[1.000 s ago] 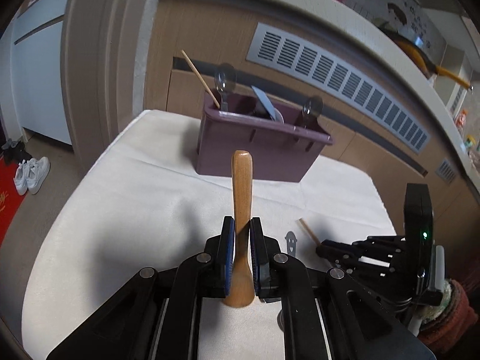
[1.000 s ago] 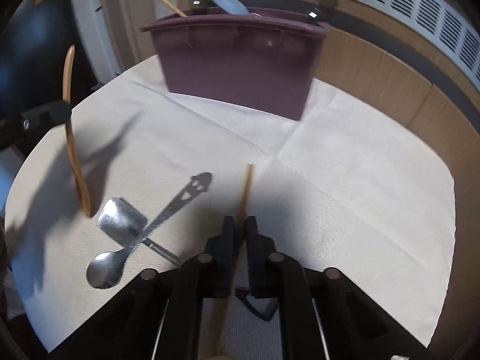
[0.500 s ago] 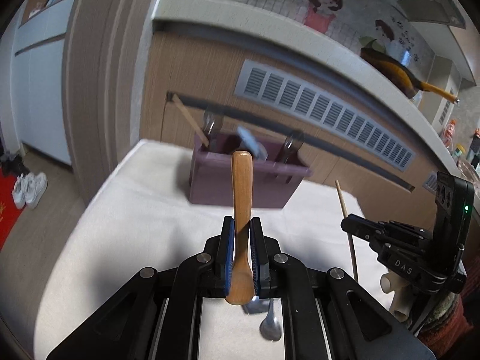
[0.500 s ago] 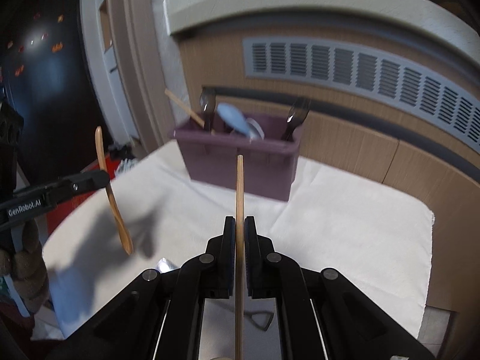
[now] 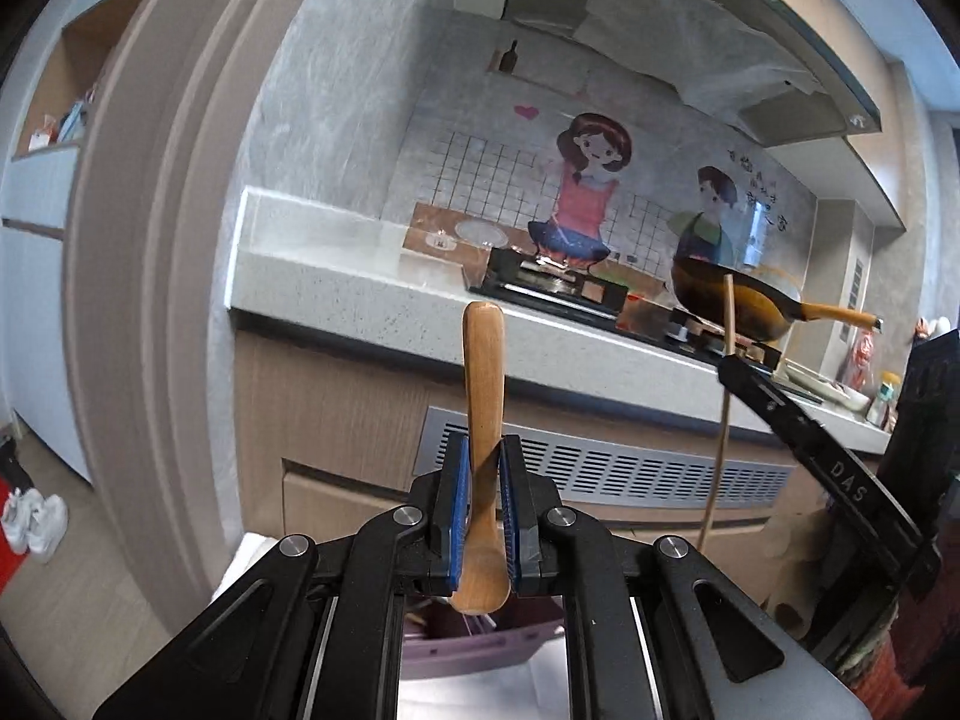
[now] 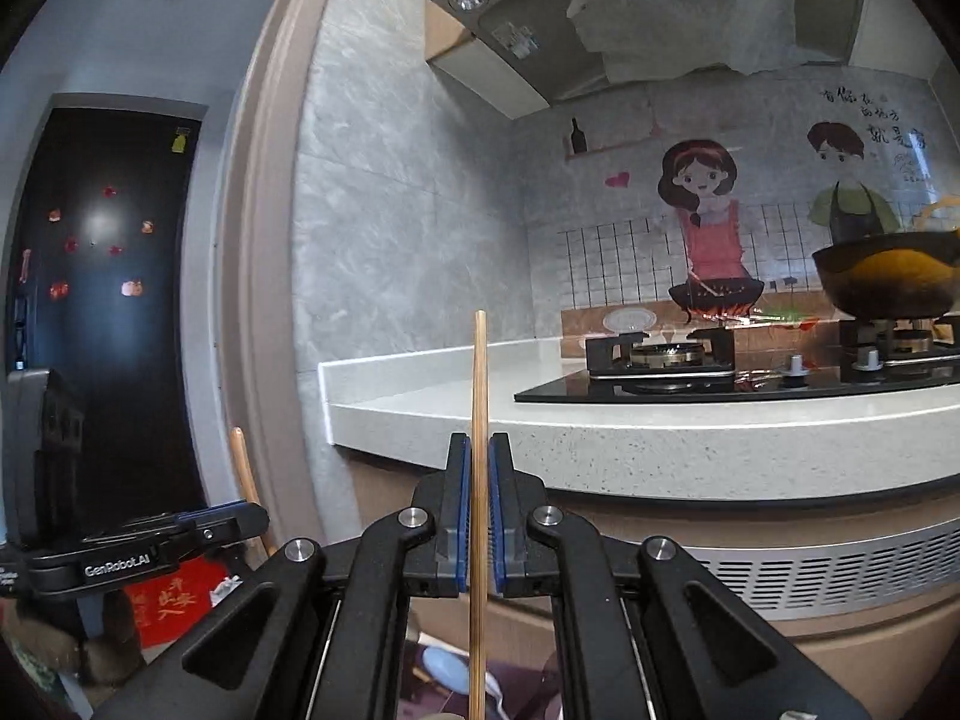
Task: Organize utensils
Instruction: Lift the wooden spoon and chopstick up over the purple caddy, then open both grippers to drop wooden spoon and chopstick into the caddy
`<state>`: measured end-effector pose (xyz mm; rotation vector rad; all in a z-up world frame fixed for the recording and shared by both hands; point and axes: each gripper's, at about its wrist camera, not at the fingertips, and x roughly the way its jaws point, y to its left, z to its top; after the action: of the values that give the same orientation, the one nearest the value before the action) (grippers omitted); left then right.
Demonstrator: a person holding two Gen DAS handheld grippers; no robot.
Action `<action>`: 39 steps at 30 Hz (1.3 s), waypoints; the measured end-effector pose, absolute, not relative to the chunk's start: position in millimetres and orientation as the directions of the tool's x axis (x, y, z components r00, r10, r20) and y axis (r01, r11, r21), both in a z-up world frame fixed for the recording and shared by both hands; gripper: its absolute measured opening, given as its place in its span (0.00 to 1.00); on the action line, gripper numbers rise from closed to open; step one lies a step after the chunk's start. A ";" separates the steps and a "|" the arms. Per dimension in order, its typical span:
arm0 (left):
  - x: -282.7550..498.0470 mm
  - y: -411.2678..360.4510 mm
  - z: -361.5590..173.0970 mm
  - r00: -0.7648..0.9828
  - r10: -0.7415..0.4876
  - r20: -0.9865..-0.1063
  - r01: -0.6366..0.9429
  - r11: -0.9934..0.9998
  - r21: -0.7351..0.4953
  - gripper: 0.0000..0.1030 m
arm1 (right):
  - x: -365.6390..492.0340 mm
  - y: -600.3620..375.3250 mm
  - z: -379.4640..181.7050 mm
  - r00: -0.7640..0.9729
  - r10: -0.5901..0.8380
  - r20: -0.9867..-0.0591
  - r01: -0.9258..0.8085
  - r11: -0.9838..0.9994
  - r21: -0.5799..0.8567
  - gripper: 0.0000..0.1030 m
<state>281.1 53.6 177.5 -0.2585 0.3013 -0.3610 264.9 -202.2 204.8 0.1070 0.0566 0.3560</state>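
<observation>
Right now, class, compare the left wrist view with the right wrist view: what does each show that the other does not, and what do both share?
Only the left wrist view shows white shoes on the floor and the long handle of the pan. Only the right wrist view shows the black fridge with magnets and a blue spoon in the holder. Both show the left gripper shut on the wooden spoon, the right gripper shut on the chopstick, and the purple holder beneath.

We look along each tool's fingers, raised and tilted up toward the near pale speckled stone counter (image 5: pixel 372 312) (image 6: pixel 660 438); both views share its black gas hob (image 5: pixel 552 288) (image 6: pixel 690 369)
</observation>
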 end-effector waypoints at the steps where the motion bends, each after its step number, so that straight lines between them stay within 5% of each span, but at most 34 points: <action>1: 289.3 54.3 172.5 0.887 -0.388 -0.251 0.306 0.900 -0.310 0.10 | 271.5 -200.4 201.7 0.936 0.349 -0.046 -0.342 0.932 0.117 0.06; 25: 376.0 40.6 66.9 0.834 -0.381 -0.398 0.254 0.907 -0.336 0.11 | 369.4 -183.6 93.1 0.928 0.305 -0.216 -0.288 0.952 0.107 0.06; 27: 375.9 40.6 61.6 0.820 -0.397 -0.412 0.258 0.899 -0.353 0.14 | 368.5 -185.3 84.8 0.898 0.335 -0.287 -0.314 0.942 0.118 0.07; 29: 369.4 41.1 59.6 0.820 -0.390 -0.419 0.251 0.903 -0.350 0.32 | 366.0 -187.1 78.1 0.850 0.375 -0.371 -0.350 0.927 0.134 0.09; 31: 361.2 41.4 60.9 0.820 -0.383 -0.426 0.246 0.907 -0.342 0.38 | 350.6 -190.6 76.0 0.840 0.366 -0.400 -0.347 0.930 0.120 0.12; 39: 302.0 42.2 48.2 0.792 -0.304 -0.530 0.177 0.945 -0.276 0.45 | 286.2 -199.8 68.6 0.771 0.419 -0.479 -0.417 0.901 0.117 0.18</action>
<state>302.0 42.2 48.2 -0.2172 0.6046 -0.2609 286.2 -199.8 68.6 0.0036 0.5201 0.4531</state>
